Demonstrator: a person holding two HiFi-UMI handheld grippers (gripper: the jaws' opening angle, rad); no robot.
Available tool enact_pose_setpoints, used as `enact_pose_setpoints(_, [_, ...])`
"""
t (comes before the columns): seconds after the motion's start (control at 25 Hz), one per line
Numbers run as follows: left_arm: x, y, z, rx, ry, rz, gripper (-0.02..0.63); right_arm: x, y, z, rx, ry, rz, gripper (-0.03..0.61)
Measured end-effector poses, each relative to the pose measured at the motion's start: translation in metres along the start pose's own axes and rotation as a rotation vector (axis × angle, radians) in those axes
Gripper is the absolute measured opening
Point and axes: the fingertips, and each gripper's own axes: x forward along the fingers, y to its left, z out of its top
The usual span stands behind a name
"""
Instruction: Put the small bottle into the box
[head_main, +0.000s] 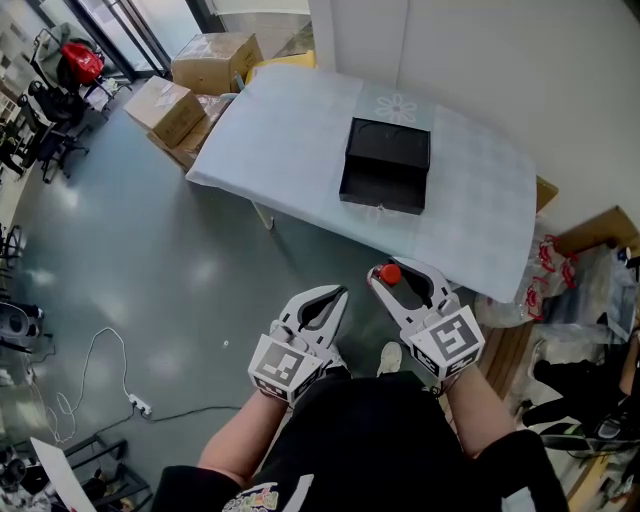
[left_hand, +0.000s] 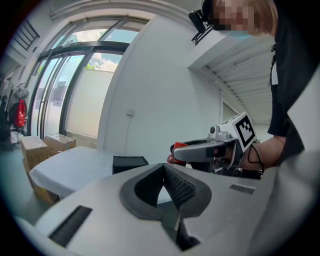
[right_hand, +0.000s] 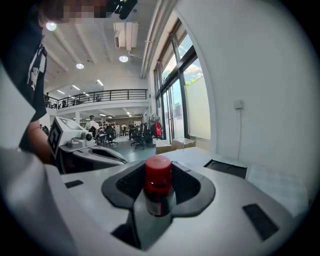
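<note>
No word, number or brand can be read anywhere. The only sign-like marks are the black-and-white square pattern (head_main: 285, 362) on the cube of the left gripper (head_main: 338, 294) and a like pattern (head_main: 450, 340) on the cube of the right gripper (head_main: 392, 275); neither carries letters or digits. The pale label (right_hand: 152, 206) on the small dark bottle with a red cap (right_hand: 158, 187), clamped between the right gripper's jaws, bears print too small to make out, and the coloured graphic (head_main: 255, 497) on the person's black shirt (head_main: 370, 430) is likewise illegible.
</note>
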Motion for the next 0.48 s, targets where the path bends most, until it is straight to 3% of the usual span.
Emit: enact_pose_setpoints(0.48, [-0.038, 0.046, -0.006, 0.008, 0.000, -0.019, 0.008, 0.049, 0.032, 0.007, 0.007, -0.010, -0.032, 0.160])
